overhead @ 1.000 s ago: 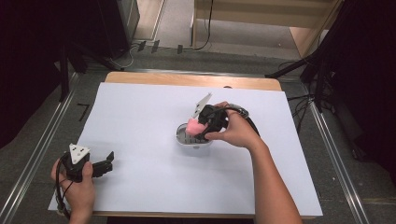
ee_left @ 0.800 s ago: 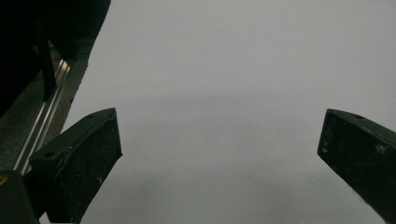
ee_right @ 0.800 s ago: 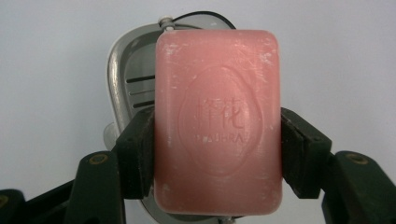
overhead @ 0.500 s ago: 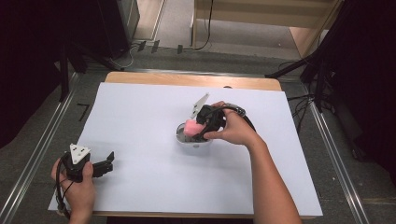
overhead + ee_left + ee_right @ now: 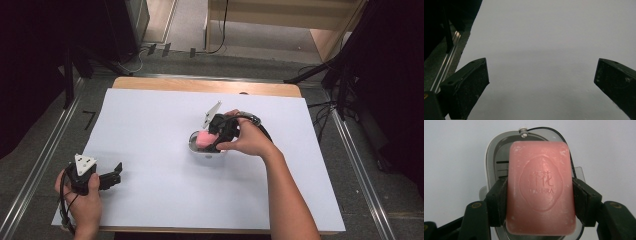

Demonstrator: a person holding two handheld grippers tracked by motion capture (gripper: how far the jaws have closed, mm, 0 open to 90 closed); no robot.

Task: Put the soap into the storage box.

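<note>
Two tongs: right tongs [image 5: 540, 195] clamp pink soap [image 5: 540, 187] above soap dish [image 5: 492, 157]; left tongs [image 5: 541, 82] agape, holding nothing

The left gripper [image 5: 541, 82] shows its two matte black, blocky jaws rising from the bottom corners, standing wide apart with nothing between them. Beneath and beyond them spreads a plain white sheet surface [image 5: 549, 37], smooth and faintly shadowed between the jaws. Left of the white sheet's edge runs a silver metal rail [image 5: 447, 62] over a grey floor strip, beside a dark black area [image 5: 439, 22].
</note>
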